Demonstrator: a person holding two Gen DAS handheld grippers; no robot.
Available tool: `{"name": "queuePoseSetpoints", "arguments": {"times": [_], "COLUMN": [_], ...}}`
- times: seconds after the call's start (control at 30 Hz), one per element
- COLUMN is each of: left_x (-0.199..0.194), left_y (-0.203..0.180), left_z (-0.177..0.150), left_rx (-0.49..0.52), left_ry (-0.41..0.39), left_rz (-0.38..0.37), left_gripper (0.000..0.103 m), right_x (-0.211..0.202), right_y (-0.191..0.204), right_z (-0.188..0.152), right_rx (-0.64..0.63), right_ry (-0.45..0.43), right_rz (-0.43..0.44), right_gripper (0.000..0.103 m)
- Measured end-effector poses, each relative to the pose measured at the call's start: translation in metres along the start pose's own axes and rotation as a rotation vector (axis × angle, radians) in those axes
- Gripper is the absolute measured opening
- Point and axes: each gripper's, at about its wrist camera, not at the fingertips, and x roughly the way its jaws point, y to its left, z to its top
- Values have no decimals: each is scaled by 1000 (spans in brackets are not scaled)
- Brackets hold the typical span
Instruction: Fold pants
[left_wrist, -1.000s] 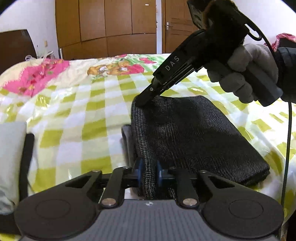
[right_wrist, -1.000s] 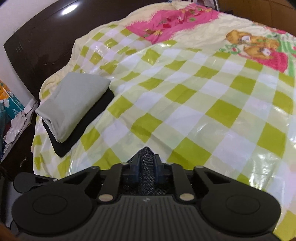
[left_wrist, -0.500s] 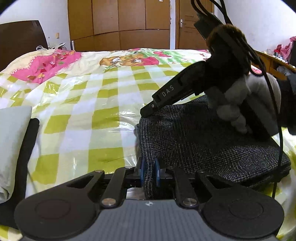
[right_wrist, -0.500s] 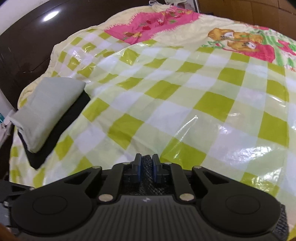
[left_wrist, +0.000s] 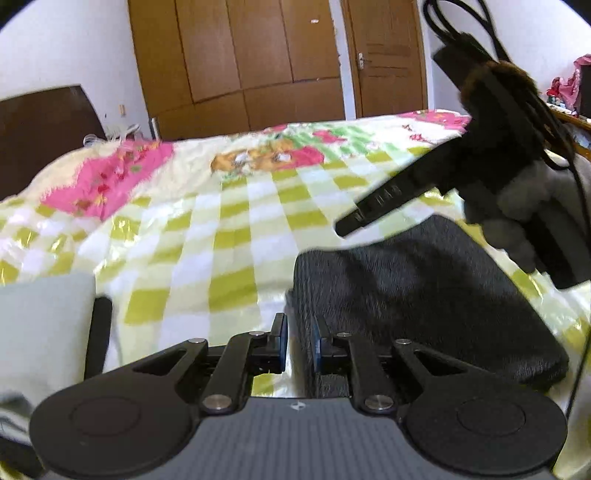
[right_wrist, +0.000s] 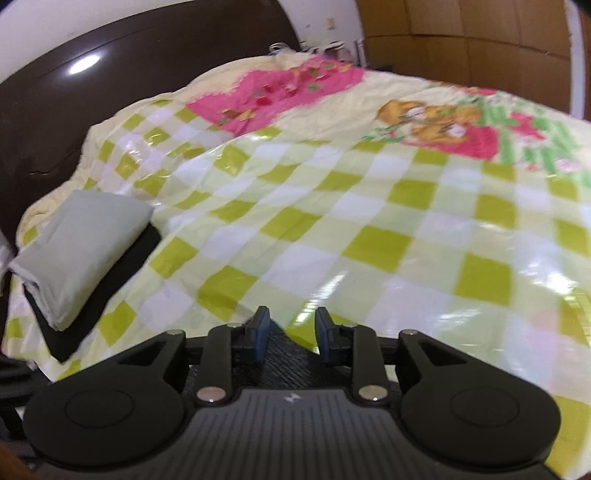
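The dark grey knit pants (left_wrist: 424, 295) lie as a compact folded rectangle on the green-and-white checked bedspread (left_wrist: 229, 236) — the fold looks essentially complete.

Your left gripper (left_wrist: 298, 341) sits at the near-left edge of the pants; its jaws stand slightly apart with the fabric edge against the right pad, and no real clamp is visible.

Your right gripper (right_wrist: 291, 332) has its jaws opening — a point of the dark fabric lies low between the pads, neither pressing on it.

In the left view it hovers just above the far edge, held in a grey-gloved hand (left_wrist: 517, 206).

Remaining, as a judgement: withdraw both grippers, perhaps move the bundle to the pale grey folded garment (right_wrist: 81, 251) (stacked on a black one).
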Motion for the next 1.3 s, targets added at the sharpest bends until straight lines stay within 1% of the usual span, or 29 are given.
{"name": "queuePoseSetpoints", "arguments": {"times": [0.13,0.2,0.27,0.37,0.47,0.57,0.63,0.67,0.73,0.77,0.8,0.87,0.9,0.93,1.0,1.07,1.13,1.23,1.3], "left_x": [18,31,47,59,61,55,48,45,41,41,41,40,39,39,42,43,42,40,44], "left_y": [-9,-14,-18,-21,-23,-20,-15,-12,-3,1,4,6,6,6,6,4,7,17,23], "left_z": [11,12,9,4,6,10,14,15,15,14,13,9,7,4,-1,-4,-4,-6,-10], "left_rx": [23,41,63,88,115,107,94,84,50,33,21,18,16,14,13,24,22,-22,-64], "left_ry": [12,39,87,115,123,114,98,94,89,95,100,102,105,108,117,113,106,114,126], "left_rz": [-3,0,14,14,16,9,17,20,16,11,9,7,3,-6,-33,-33,-41,-109,-145], "left_gripper": [29,29,29,29,29,30,31,31,36,37,37,39,42,47,51,54,58,61,62], "right_x": [-16,-19,-20,-15,-8,-4,-11,-18,-36,-46,-55,-72,-81,-88,-93,-92,-90,-90,-95], "right_y": [-5,-8,-10,-16,-20,-20,-20,-21,-24,-26,-28,-35,-40,-45,-55,-63,-67,-71,-77], "right_z": [-8,-14,-20,-29,-35,-37,-36,-36,-37,-39,-42,-52,-59,-68,-81,-91,-97,-98,-101], "right_rx": [2,4,-6,-16,-8,-11,1,14,42,52,64,104,144,191,272,339,364,374,393], "right_ry": [7,21,37,72,88,93,84,72,51,43,43,51,57,65,91,114,110,109,111], "right_rz": [-52,-80,-111,-142,-152,-168,-173,-171,-164,-162,-164,-161,-151,-133,-89,-47,-37,-21,-1], "right_gripper": [26,26,26,26,25,25,25,25,26,27,30,30,32,36,41,42,42,43,46]}}
